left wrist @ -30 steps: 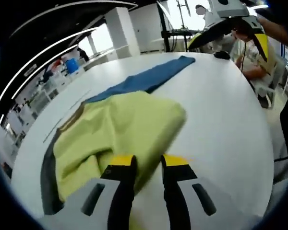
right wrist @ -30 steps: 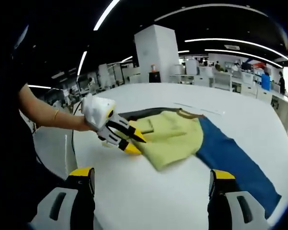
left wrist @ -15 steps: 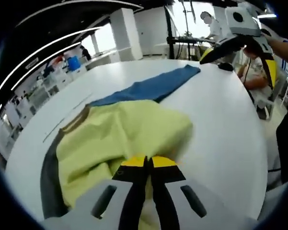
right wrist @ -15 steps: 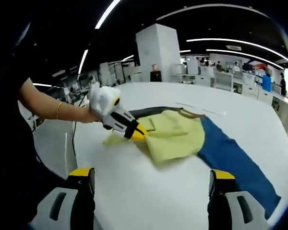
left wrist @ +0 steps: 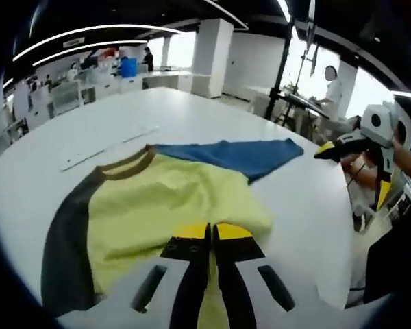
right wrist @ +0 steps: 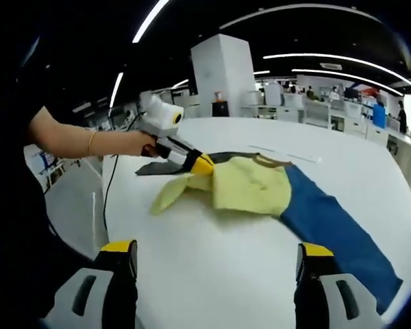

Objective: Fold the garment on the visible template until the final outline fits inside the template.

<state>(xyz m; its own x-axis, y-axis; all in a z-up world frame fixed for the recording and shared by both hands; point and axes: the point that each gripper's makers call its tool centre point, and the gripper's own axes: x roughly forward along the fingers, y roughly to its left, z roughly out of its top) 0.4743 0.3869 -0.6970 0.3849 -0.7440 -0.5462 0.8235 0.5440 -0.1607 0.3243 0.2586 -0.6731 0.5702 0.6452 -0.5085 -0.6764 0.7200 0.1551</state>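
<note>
So the garment [left wrist: 171,199] is lying on the big white table [left wrist: 123,123], a yellow-green shirt with a brown collar, a dark grey sleeve on 1 side and a blue part [left wrist: 240,154] stretching out flat on the other. In the left gripper view the left gripper [left wrist: 211,232] is sitting right over the yellow fabric with its 2 yellow-tipped jaws pressed together, pinching the shirt's near edge. In the right gripper view you can see that same gripper [right wrist: 202,164] coming in from the left, held by a bare arm, lifting a bit of yellow cloth off the table while a loose flap is hanging down beside it. The right gripper [right wrist: 216,250] is hovering well back from the shirt, jaws spread wide with nothing between them. In the left gripper view it's [left wrist: 329,147] showing past the blue end.
</note>
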